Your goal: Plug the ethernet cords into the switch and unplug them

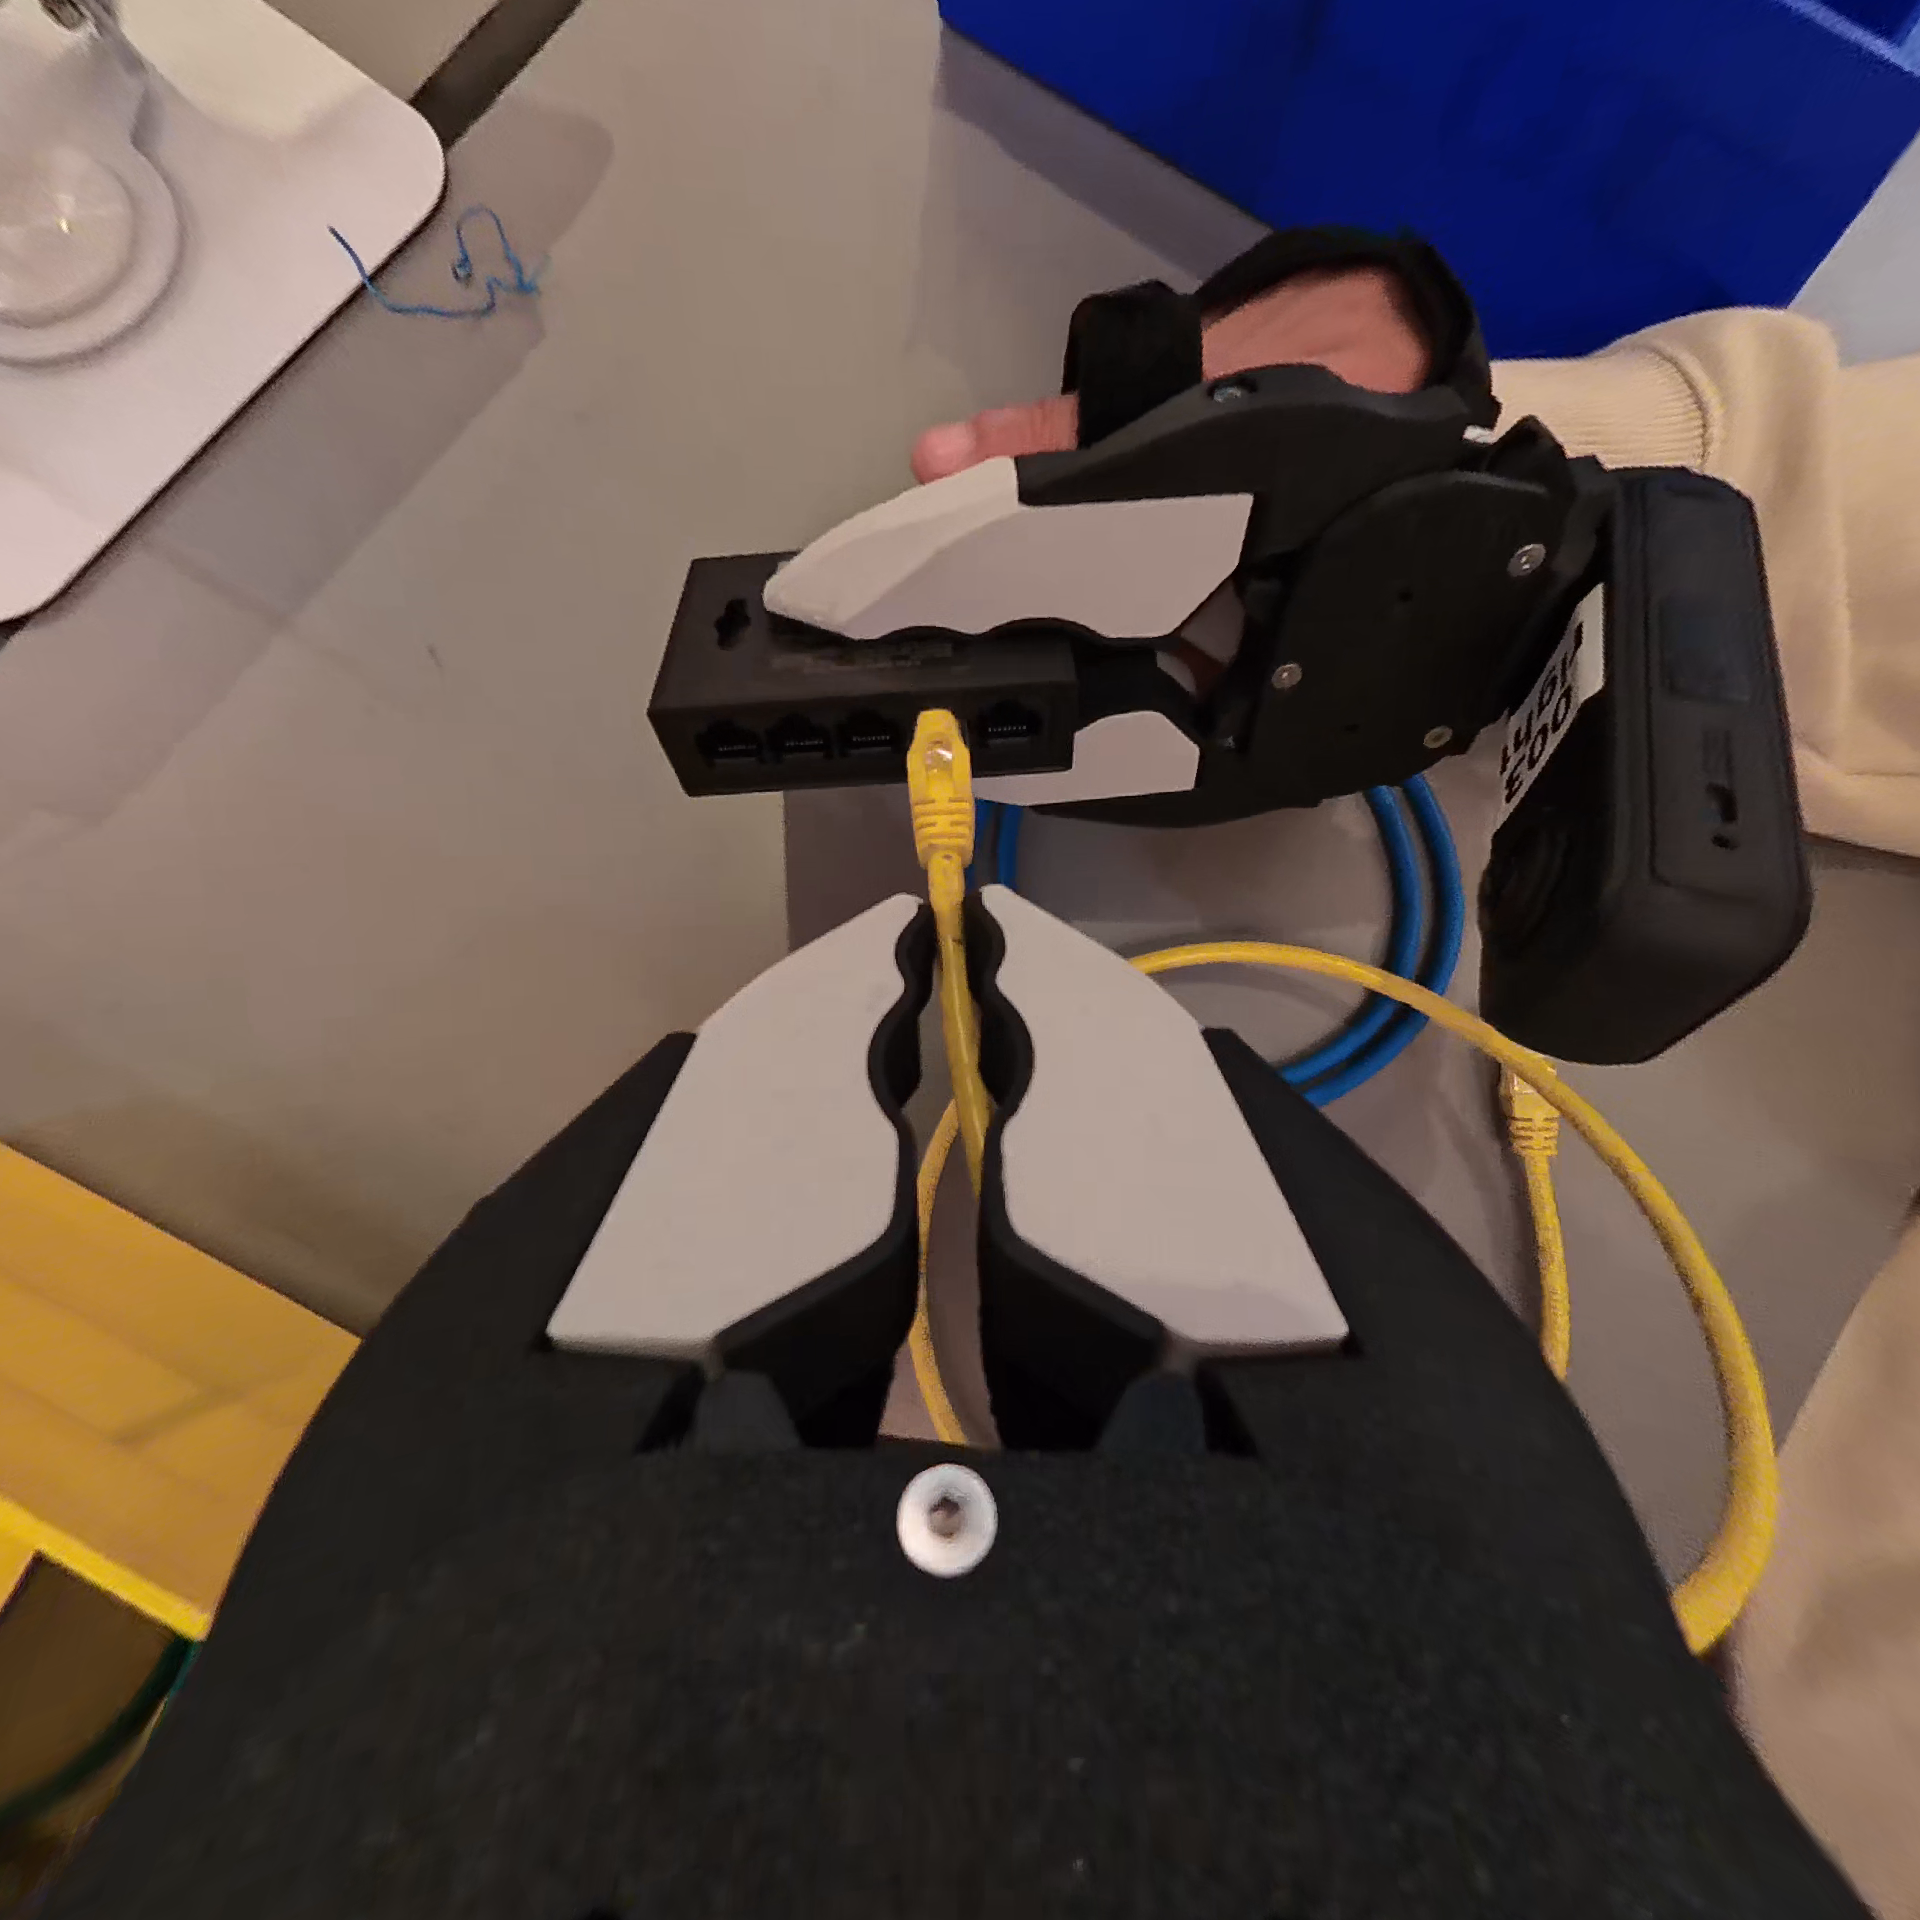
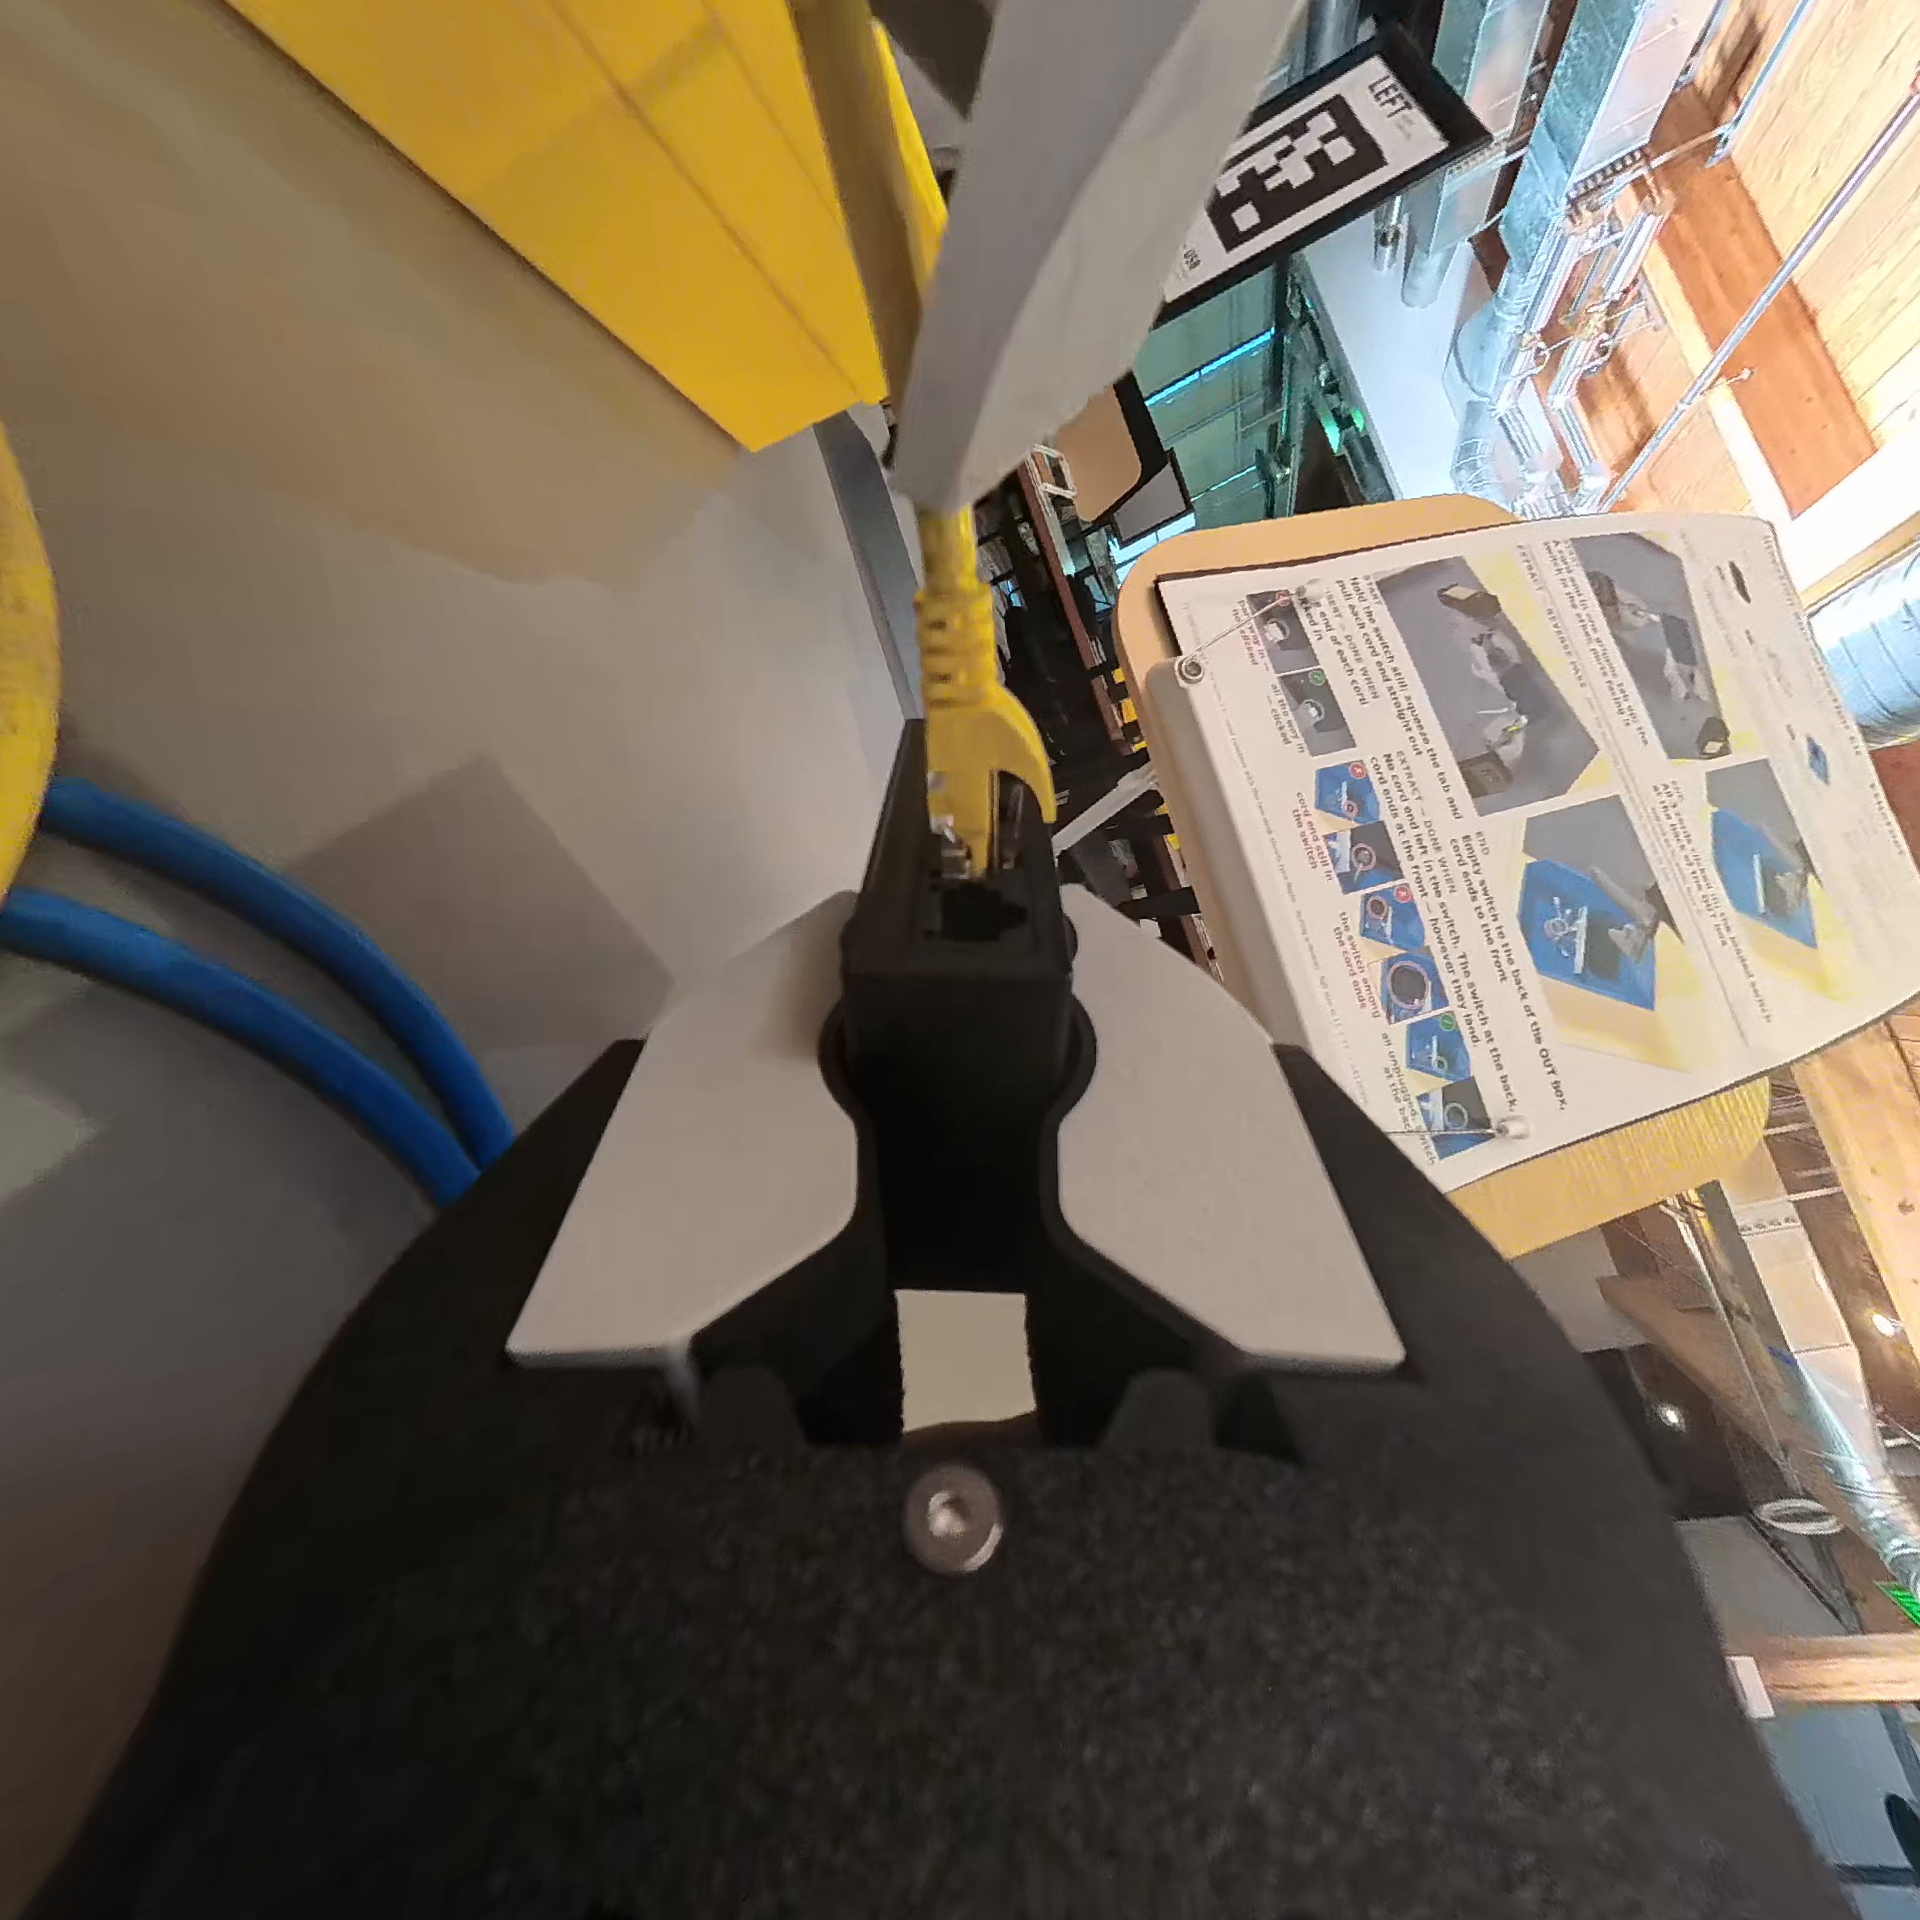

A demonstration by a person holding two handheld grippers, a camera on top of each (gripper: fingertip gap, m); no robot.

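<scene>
Above the grey bench [image 1: 436,727], the right claw [image 1: 904,707] grips the black switch [image 1: 831,707] by its right end, one grey finger over its top face and the other under it, so that the switch is held clear of the surface with its row of ports facing the left wrist camera. Five ports show; the yellow plug [image 1: 940,790] stands at the second port from the right, its tip at or just inside the opening, though how deeply it is seated cannot be told. Just behind the plug's ribbed boot, the left claw [image 1: 951,914] is closed narrowly on the yellow ethernet cord [image 1: 961,1039], which runs back between the fingers, loops over the bench to the right, and ends in a second, free yellow plug [image 1: 1532,1127]. A coiled blue cord [image 1: 1423,935] lies on the bench beneath the right claw. A blue bin [image 1: 1507,135] stands at the far right, a yellow box [image 1: 125,1351] at the near left, and a white tray [image 1: 208,260] at the far left.

From the right wrist, the switch [image 2: 961,997] appears end-on between the claw's fingers [image 2: 748,1132], with the yellow plug [image 2: 971,717] at its port face and a grey finger of the left claw [image 2: 1039,312] closed on the cord above it. A printed instruction sheet [image 2: 1558,831] on a wooden board stands to the right.
</scene>
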